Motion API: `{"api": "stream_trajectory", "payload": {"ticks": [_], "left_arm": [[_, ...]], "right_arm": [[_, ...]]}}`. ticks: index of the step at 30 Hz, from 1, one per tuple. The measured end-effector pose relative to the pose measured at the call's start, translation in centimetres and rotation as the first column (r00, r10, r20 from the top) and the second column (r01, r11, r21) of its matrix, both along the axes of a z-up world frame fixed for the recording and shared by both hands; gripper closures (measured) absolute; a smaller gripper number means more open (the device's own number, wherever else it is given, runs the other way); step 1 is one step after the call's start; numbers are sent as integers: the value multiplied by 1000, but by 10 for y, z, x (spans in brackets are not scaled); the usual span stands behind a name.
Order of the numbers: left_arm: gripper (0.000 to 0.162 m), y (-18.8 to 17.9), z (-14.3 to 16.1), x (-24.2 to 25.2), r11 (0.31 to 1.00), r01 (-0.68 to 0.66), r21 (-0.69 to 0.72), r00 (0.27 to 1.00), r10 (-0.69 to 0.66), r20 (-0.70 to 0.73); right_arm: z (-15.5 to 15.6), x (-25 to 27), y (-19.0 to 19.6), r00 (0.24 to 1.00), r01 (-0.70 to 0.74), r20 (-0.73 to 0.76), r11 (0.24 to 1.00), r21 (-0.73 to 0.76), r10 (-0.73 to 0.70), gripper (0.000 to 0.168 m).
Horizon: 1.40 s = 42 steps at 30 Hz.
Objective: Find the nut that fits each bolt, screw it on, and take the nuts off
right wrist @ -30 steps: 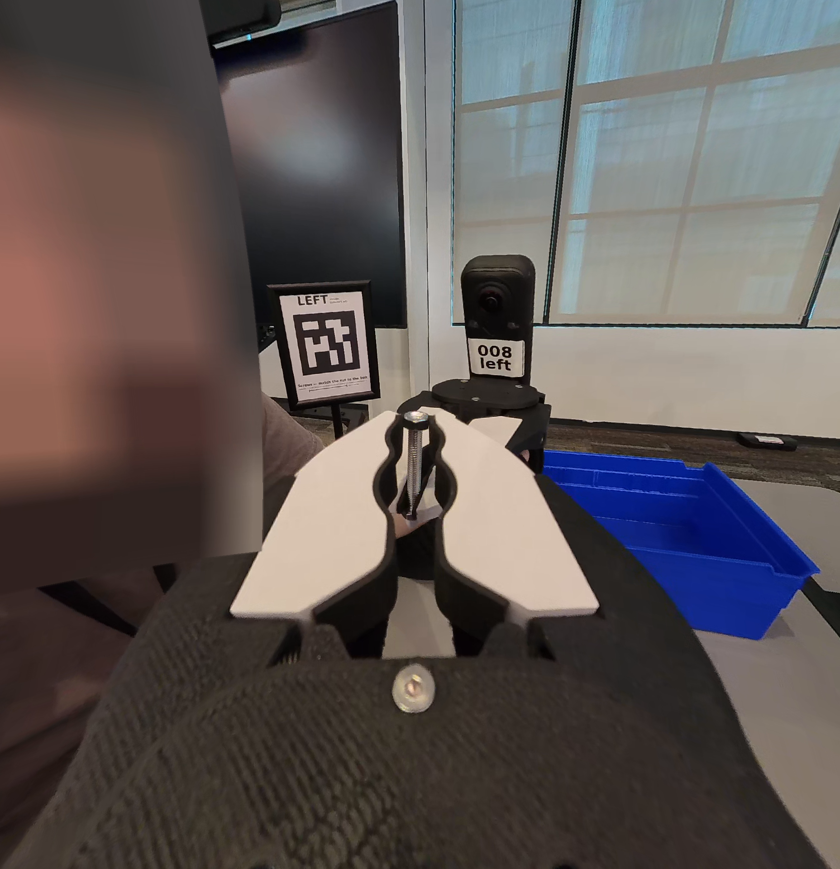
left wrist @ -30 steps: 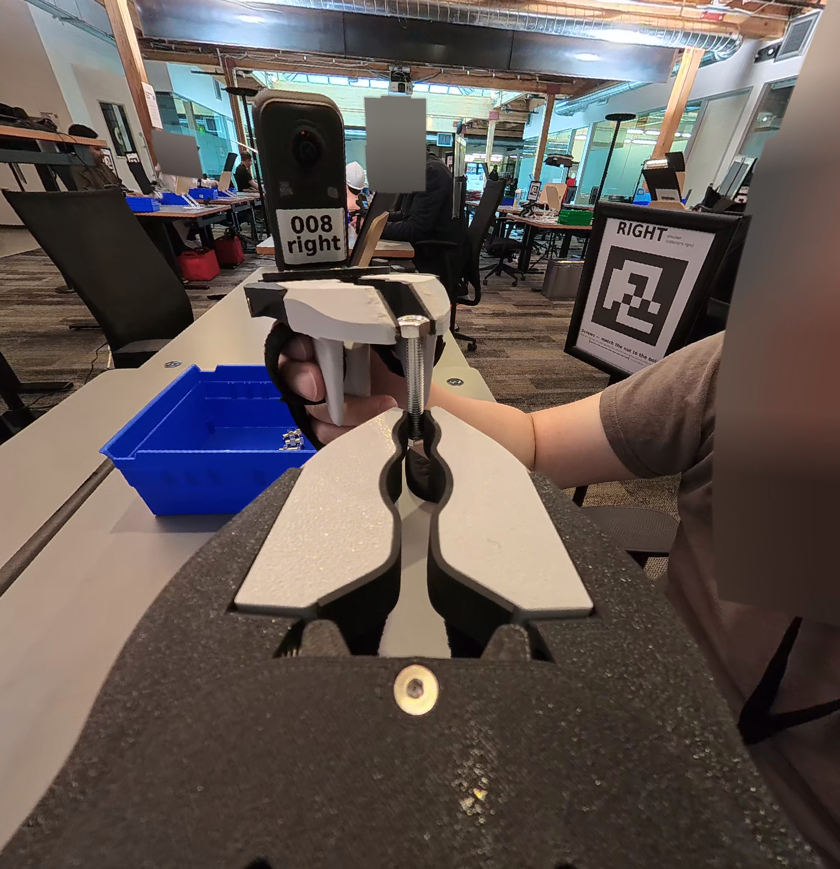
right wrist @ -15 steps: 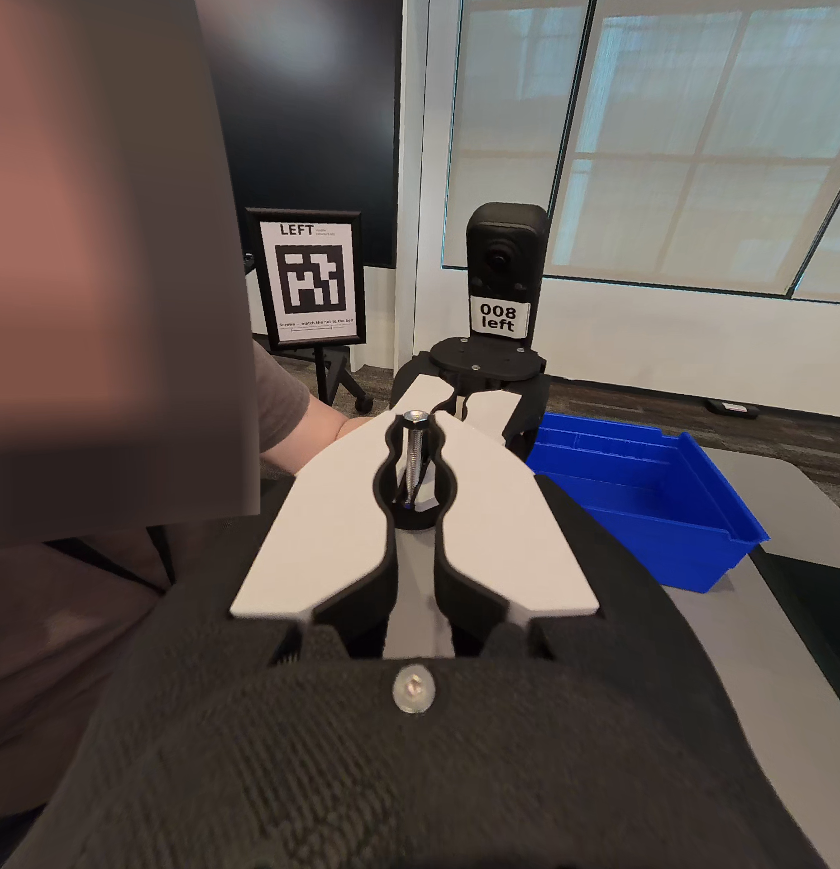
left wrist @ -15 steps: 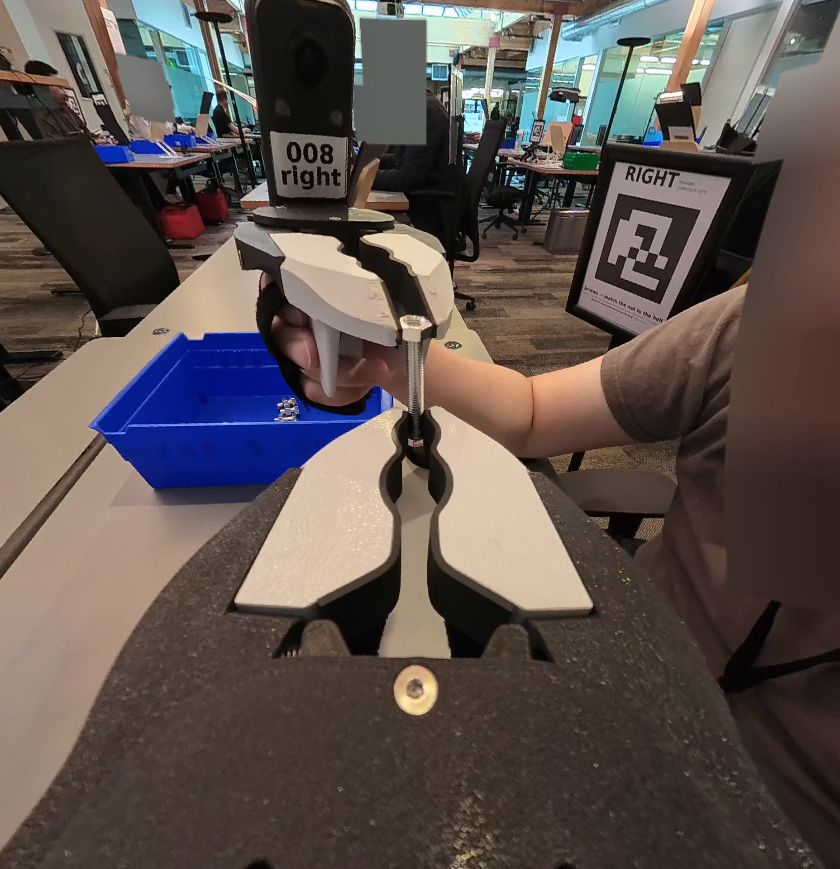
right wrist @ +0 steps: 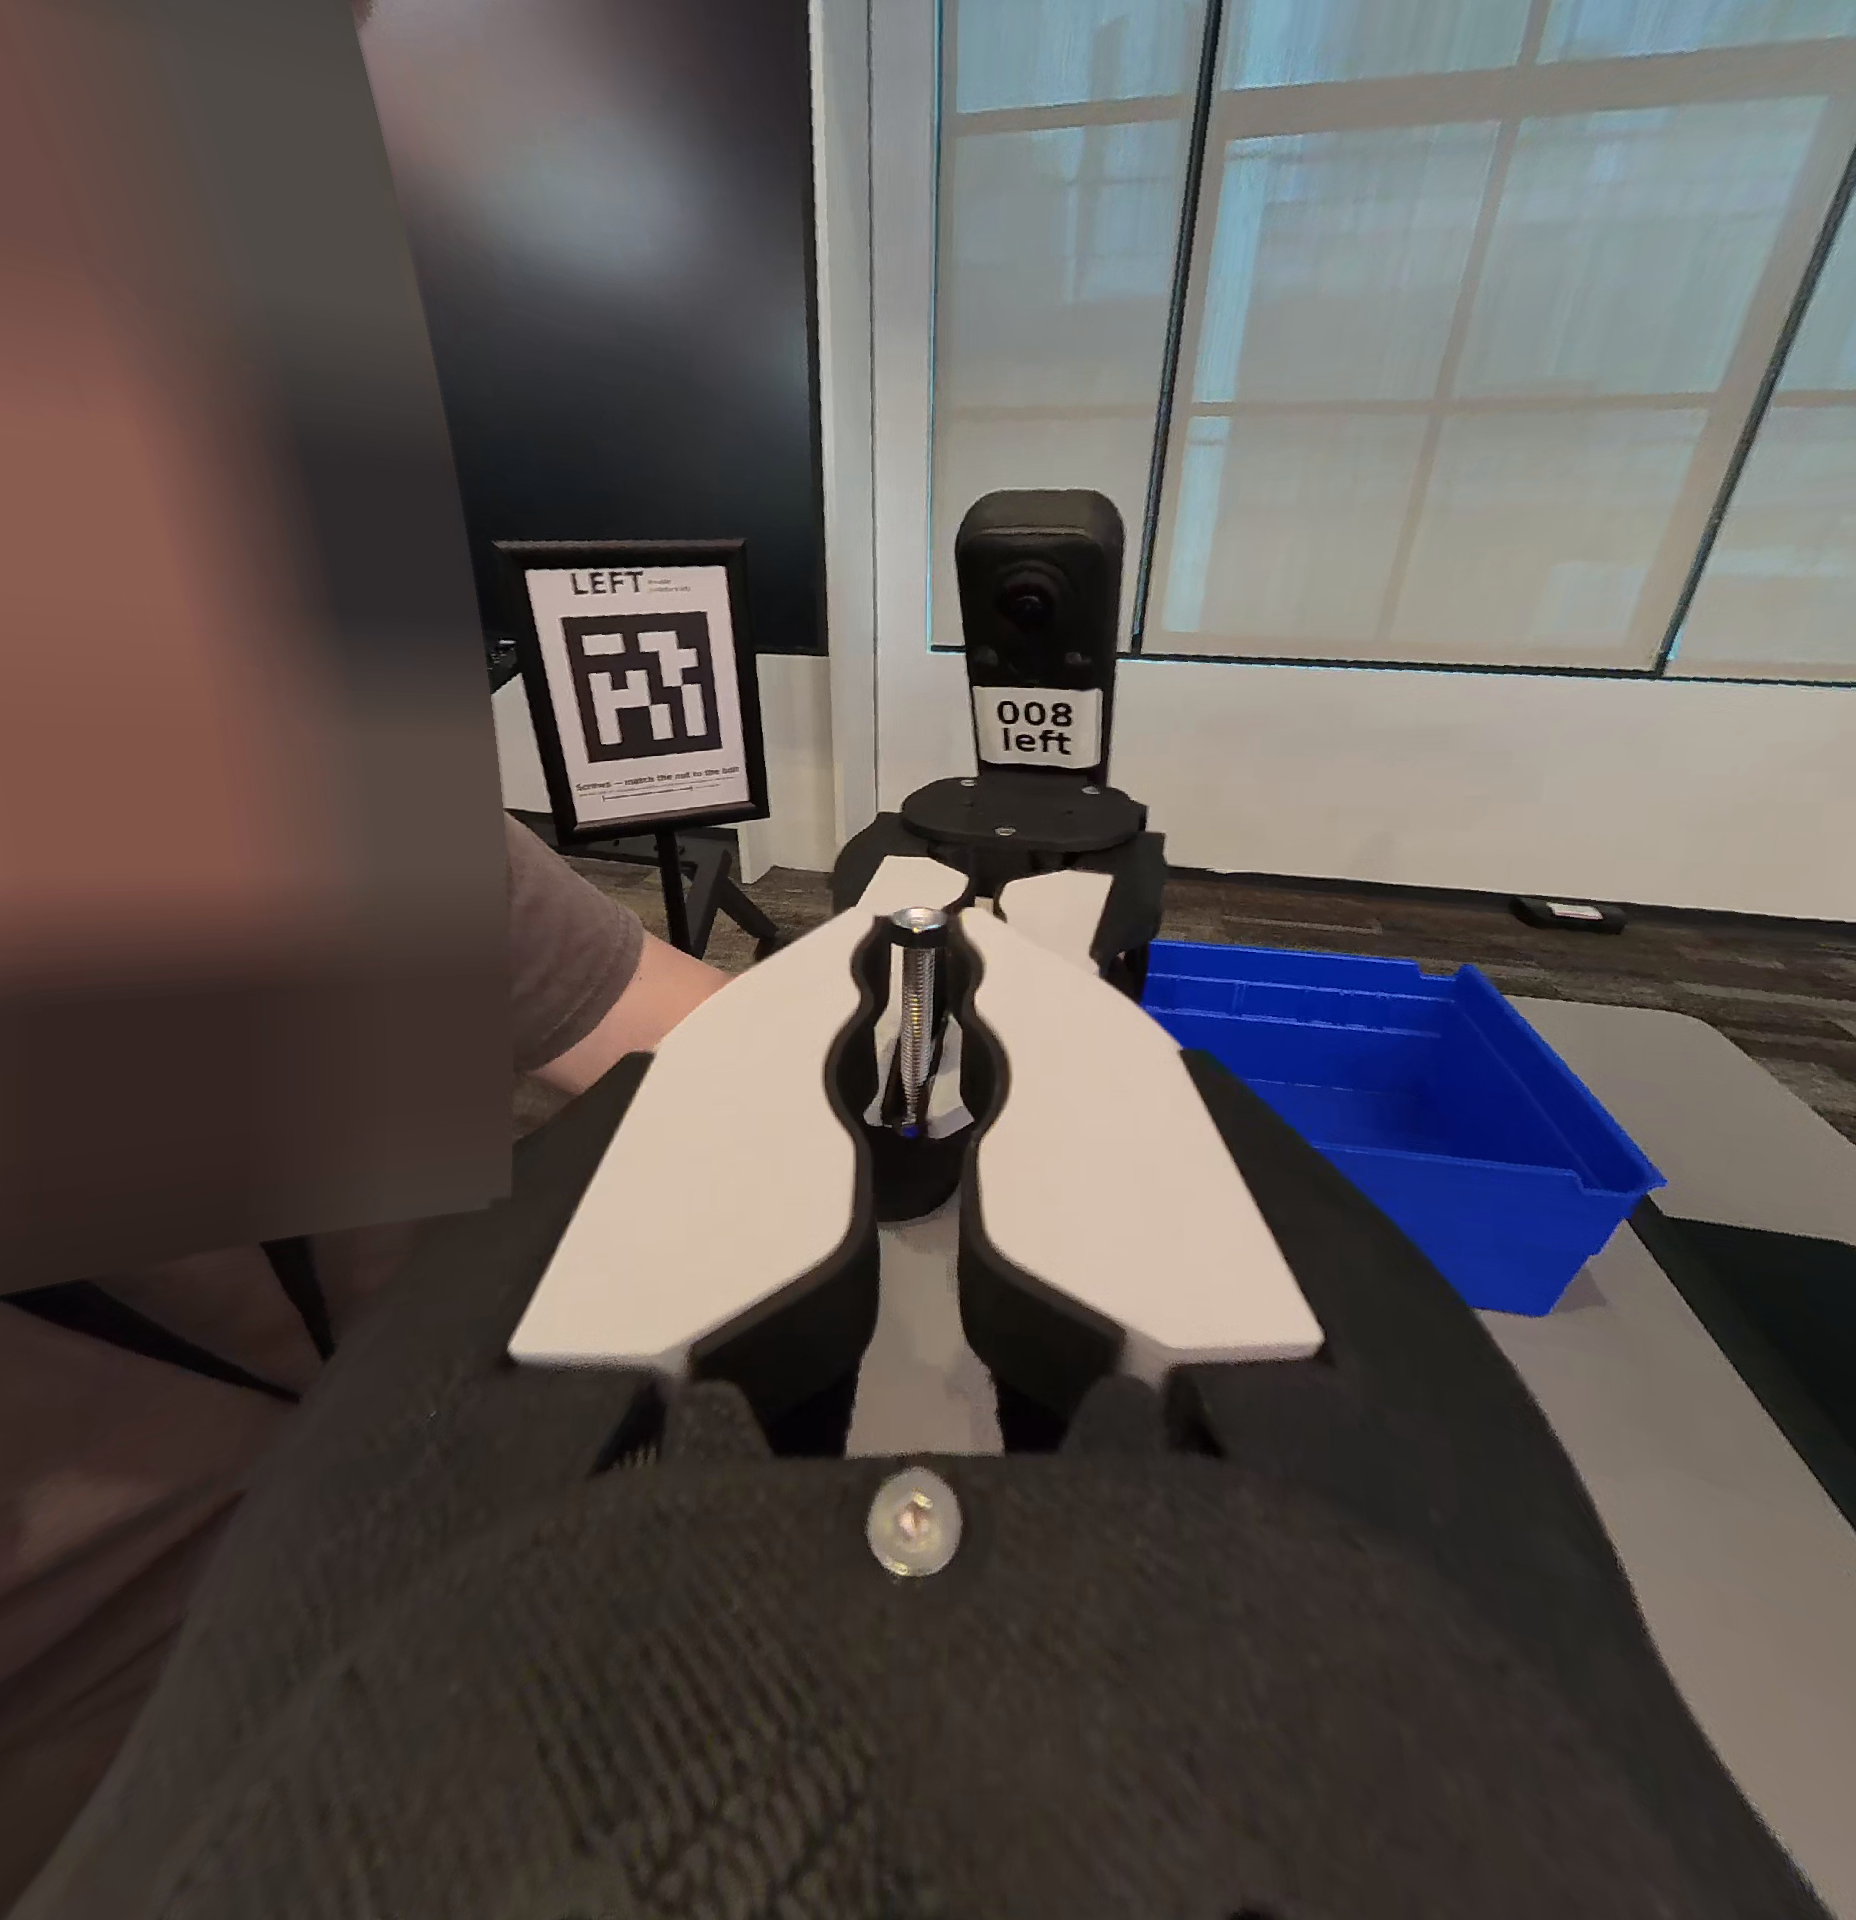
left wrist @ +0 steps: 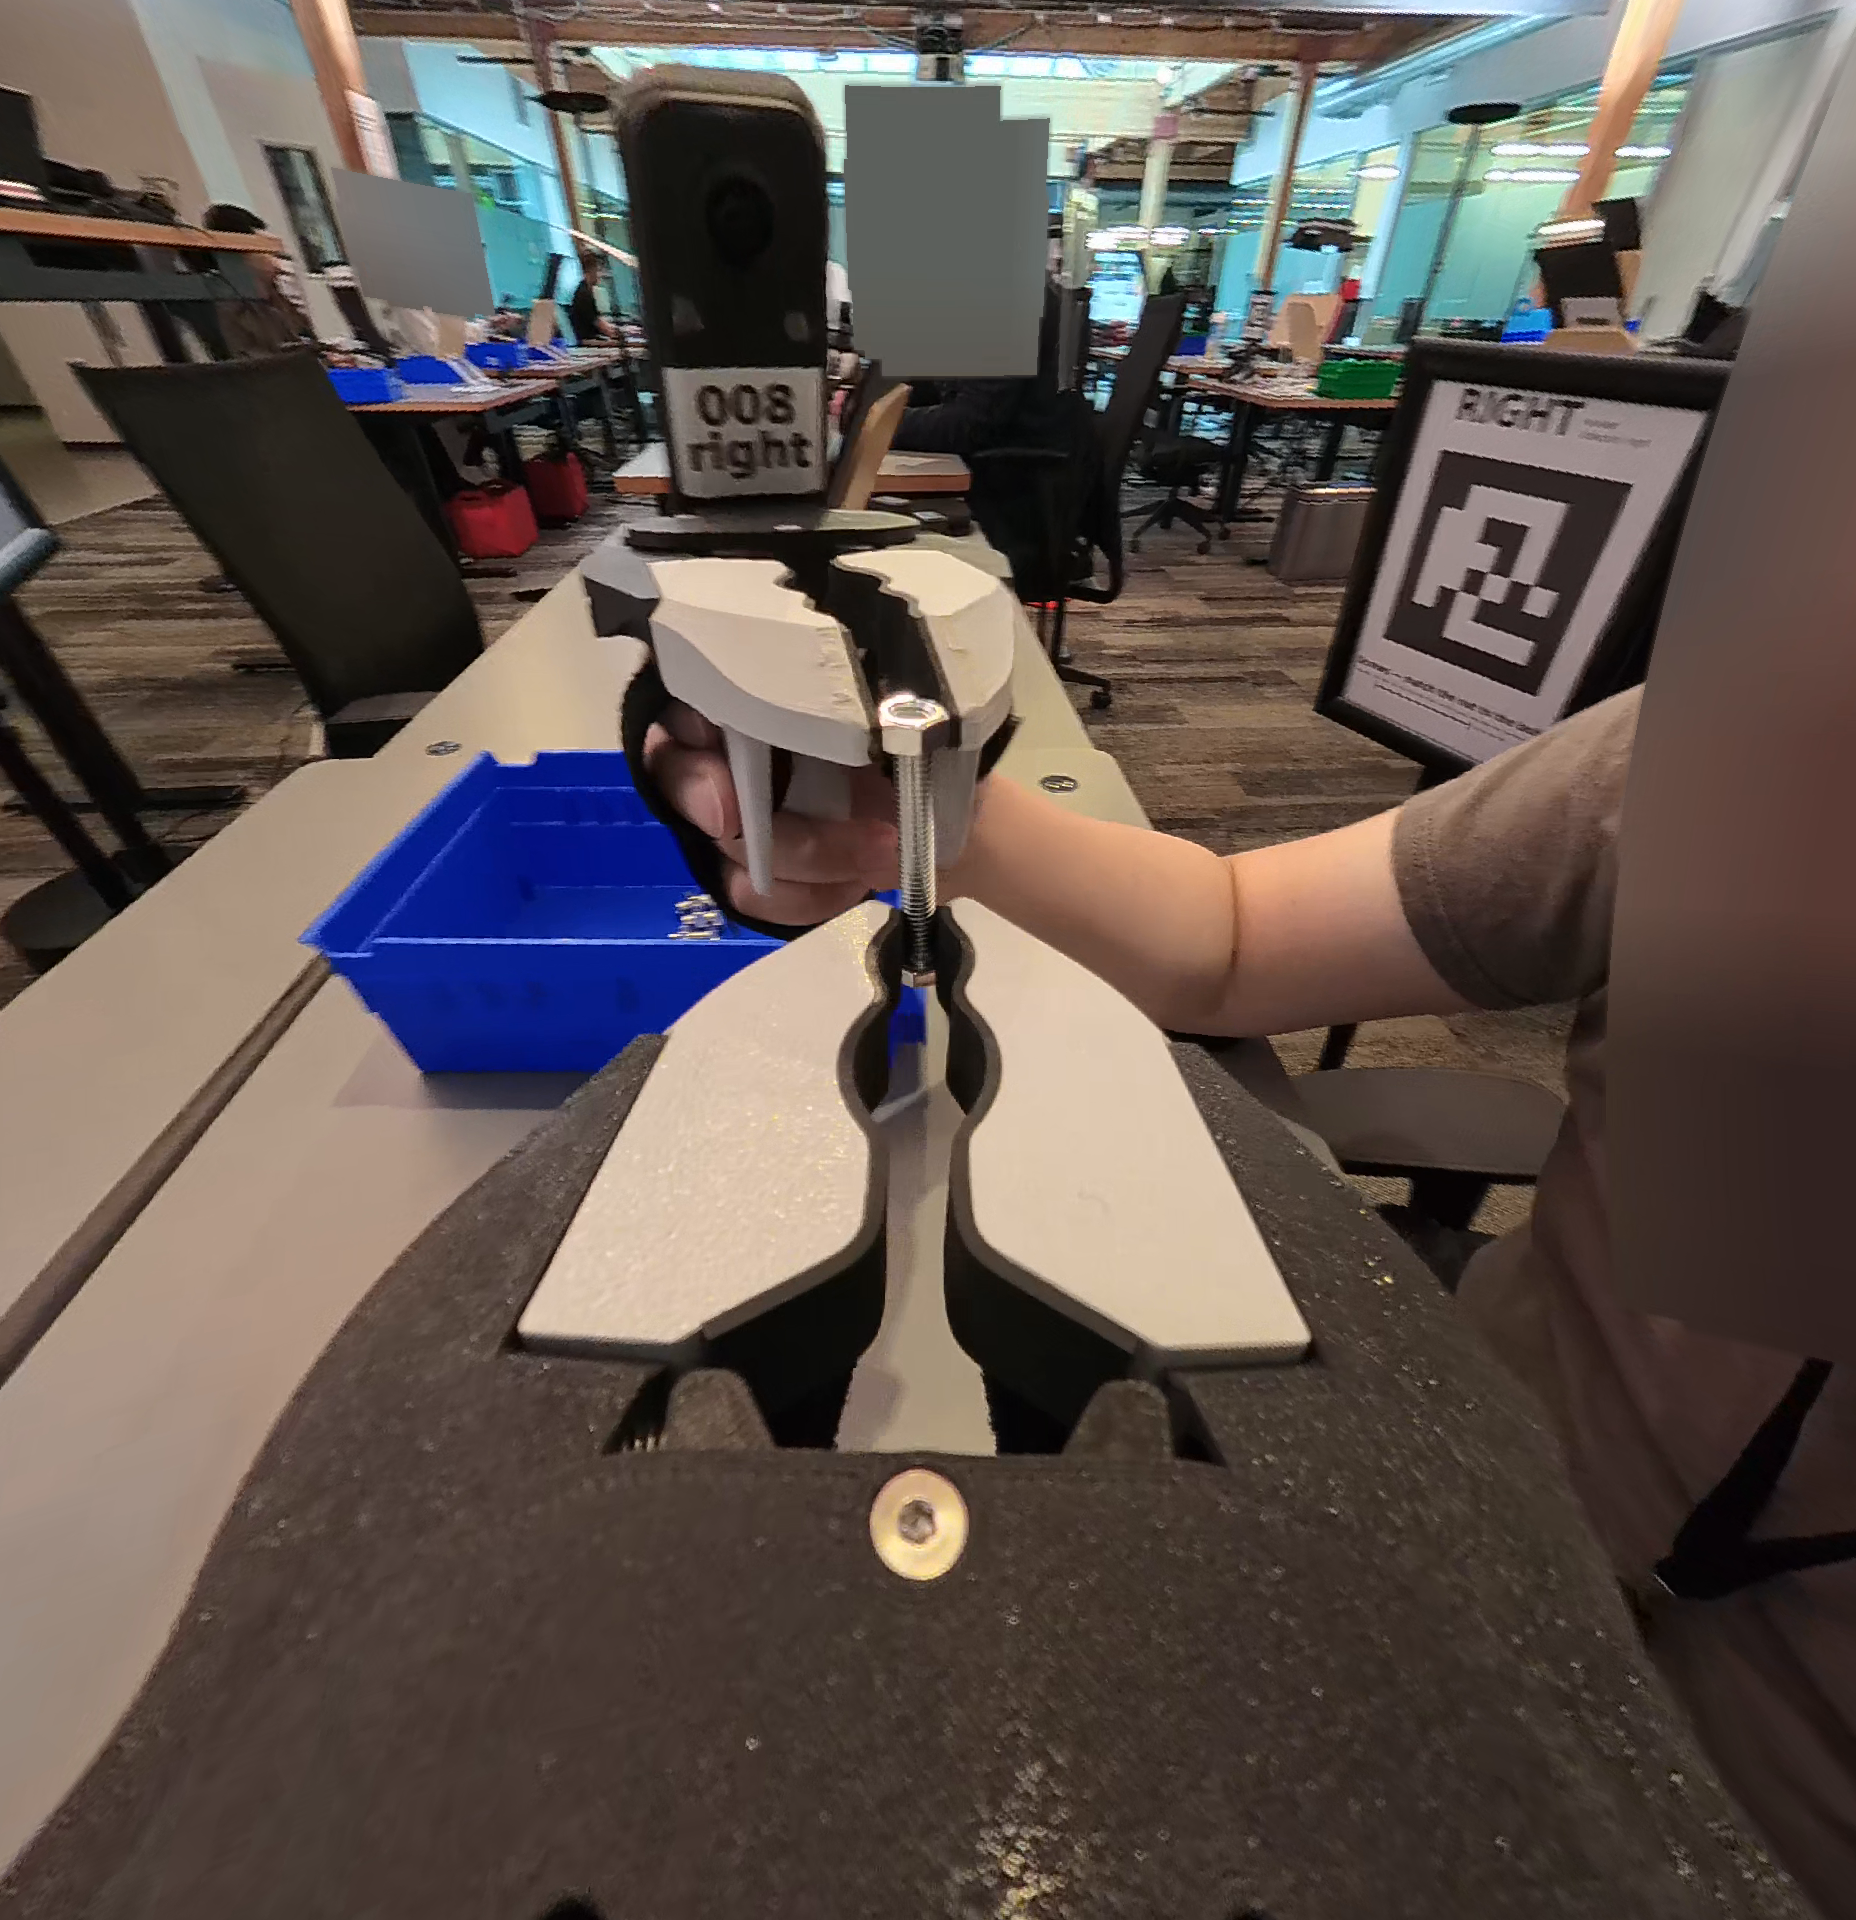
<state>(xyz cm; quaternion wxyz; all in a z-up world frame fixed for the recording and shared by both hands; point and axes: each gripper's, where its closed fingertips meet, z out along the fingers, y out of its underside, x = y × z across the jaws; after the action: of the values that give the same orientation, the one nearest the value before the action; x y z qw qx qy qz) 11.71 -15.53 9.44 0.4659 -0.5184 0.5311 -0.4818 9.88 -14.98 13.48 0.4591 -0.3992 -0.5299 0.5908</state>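
Note:
A long silver bolt (left wrist: 919, 831) stands upright between the two grippers. My right gripper (right wrist: 919, 920) is shut on the bolt's hex head (right wrist: 919, 922); the left wrist view shows it facing me (left wrist: 908, 717), held by a hand. My left gripper (left wrist: 919, 935) is shut around the bolt's lower end. A small silver piece (left wrist: 919, 974) shows there; I cannot tell if it is a nut. In the right wrist view the bolt (right wrist: 913, 1029) runs down to the left gripper's fingertips (right wrist: 945, 1127).
A blue bin (left wrist: 508, 966) sits on the grey table (left wrist: 176, 1195) and holds several small metal parts (left wrist: 695, 920); it also shows in the right wrist view (right wrist: 1423, 1174). Framed marker signs (left wrist: 1506, 561) (right wrist: 643, 686) stand beside the table. The person's arm (left wrist: 1163, 925) reaches across. Only a small space, under 4 cm, lies between the two pairs of fingers.
Both grippers keep their hold on the bolt. They have shifted and tilted together a little, so the background has moved in both views. The bolt stays upright between them.

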Motion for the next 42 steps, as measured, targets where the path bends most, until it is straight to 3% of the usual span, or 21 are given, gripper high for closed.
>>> {"api": "stream_trajectory", "payload": {"ticks": [13,25,42], "left_arm": [[157,40,1,-11,958,-287,23,958,287,0],[157,52,3,-14,913,-406,43,914,406,14],[157,58,2,-15,882,-456,115,889,458,10]], "right_arm": [[2,-10,39,932,360,-53,933,13,-359,158],[4,-11,51,807,575,-163,818,-2,-567,158],[4,-11,53,808,572,-142,819,-46,-572,157]]}}
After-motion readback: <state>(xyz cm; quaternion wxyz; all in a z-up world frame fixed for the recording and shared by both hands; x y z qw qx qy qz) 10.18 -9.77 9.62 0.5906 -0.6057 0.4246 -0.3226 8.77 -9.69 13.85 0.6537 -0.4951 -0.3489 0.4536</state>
